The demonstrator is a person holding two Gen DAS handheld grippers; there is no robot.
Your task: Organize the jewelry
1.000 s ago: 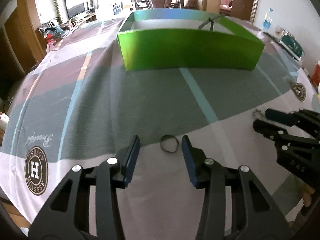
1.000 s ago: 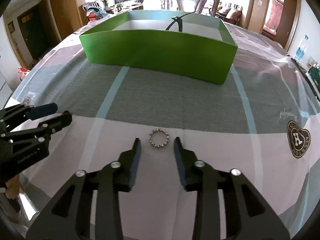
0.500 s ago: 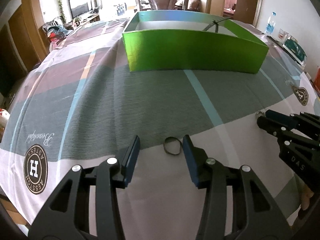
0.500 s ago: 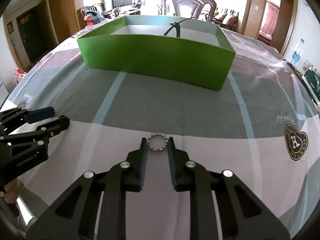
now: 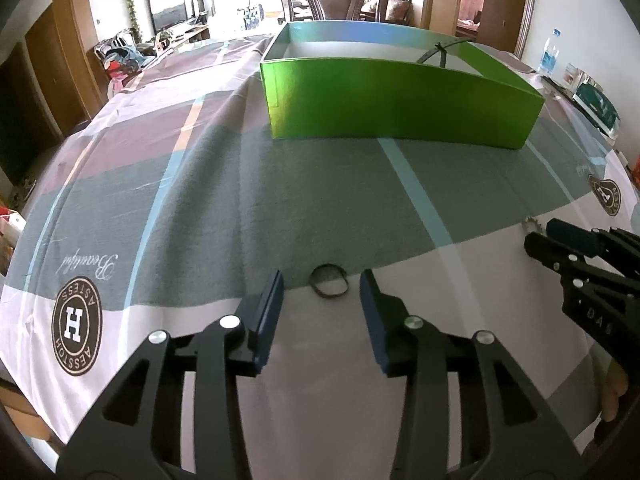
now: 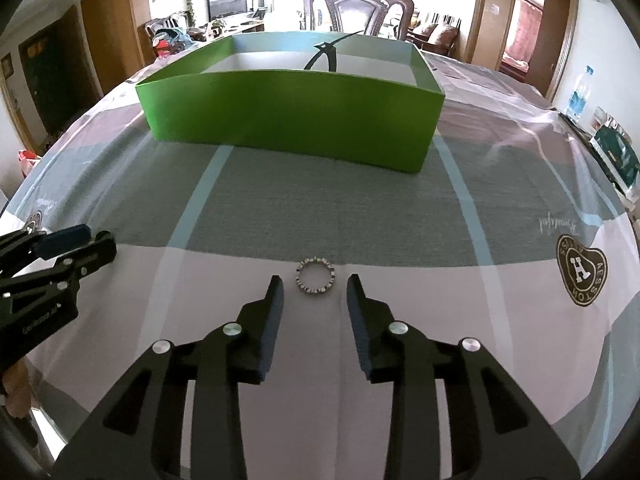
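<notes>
We hold left gripper [image 5: 321,290] wide open, empty, dark band [image 5: 329,281] at 12 o'clock | right gripper [image 6: 314,290] wide open, empty, beaded ring [image 6: 315,277] at 12 | both light, thin, slippery: pinch across rims | green box [image 6: 288,114] beyond.

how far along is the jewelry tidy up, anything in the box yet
One dark strap-like piece already lies in the green box. Nothing is in hand: the left gripper is open around a dark band on the cloth, and the right gripper is open just short of a beaded ring. Both pieces still need gripping and carrying to the box.
</notes>
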